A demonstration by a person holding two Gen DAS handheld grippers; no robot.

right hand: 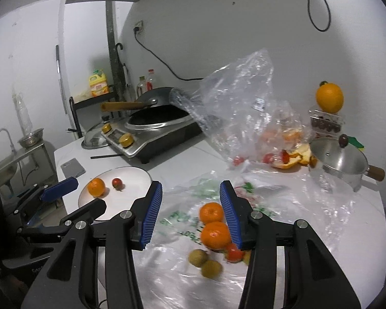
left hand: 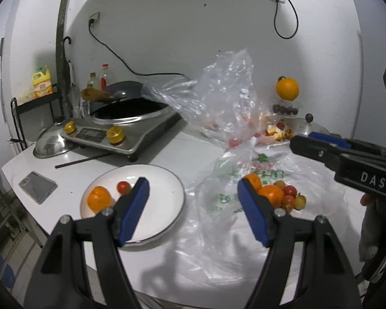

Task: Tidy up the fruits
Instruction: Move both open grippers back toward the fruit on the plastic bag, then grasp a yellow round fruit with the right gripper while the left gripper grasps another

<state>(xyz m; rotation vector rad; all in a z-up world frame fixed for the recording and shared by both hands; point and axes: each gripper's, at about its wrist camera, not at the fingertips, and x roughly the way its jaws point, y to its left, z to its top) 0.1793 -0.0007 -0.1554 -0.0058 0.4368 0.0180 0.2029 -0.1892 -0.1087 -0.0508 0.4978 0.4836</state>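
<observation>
Blue-padded left gripper (left hand: 193,193) hung right up front, jaws wide with nothing between them, over the white plate (left hand: 164,221). Plate held one mandarin (left hand: 98,198) and a cherry tomato (left hand: 123,187) at its 9 o'clock side, rest of it bare. Fruit pile (right hand: 213,234) sat on the printed plastic bag (right hand: 182,221), at 3 o'clock from the plate. Right gripper (right hand: 191,216) hovered above it, jaws partly apart, gripping nothing. "DAS" showed on its body in the left view. Table edge (left hand: 23,188) ran close past the plate's 9 o'clock; the bag's green print wasn't readable.
</observation>
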